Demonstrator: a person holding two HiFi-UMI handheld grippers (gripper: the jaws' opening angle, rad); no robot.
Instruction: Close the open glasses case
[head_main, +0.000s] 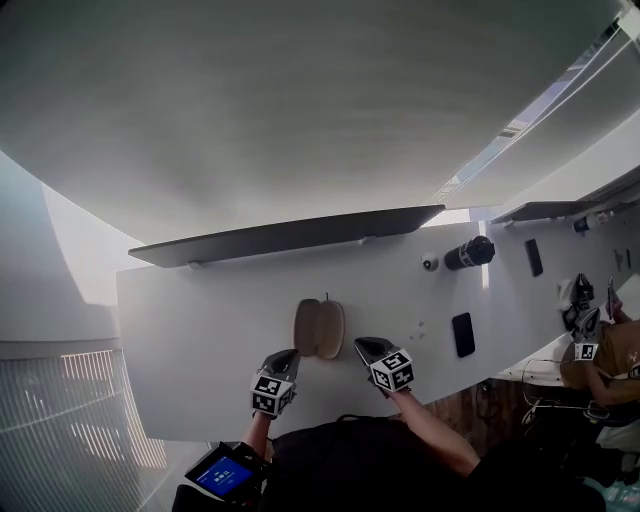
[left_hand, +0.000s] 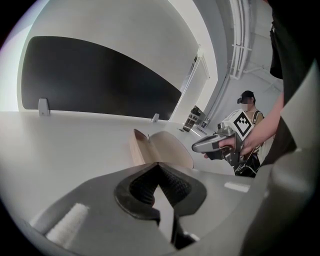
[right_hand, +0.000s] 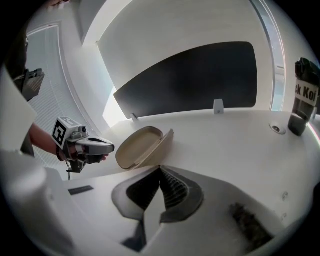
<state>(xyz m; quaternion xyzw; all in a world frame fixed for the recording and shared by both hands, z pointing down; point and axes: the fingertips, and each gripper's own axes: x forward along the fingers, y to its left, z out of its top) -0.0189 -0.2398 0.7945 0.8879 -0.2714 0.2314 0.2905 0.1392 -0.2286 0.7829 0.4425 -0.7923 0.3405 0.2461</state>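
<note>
I see the tan glasses case (head_main: 319, 328) lying open on the white table (head_main: 190, 330), between my two grippers and just ahead of their tips. The left gripper (head_main: 283, 357) and right gripper (head_main: 368, 347) both hover near it, jaws pressed together and holding nothing.

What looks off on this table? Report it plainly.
Only the glasses case: it lies wide open on the white table, halves spread. Nothing looks spilled or damaged. The left gripper and right gripper flank it, jaws together, not touching it.
</note>
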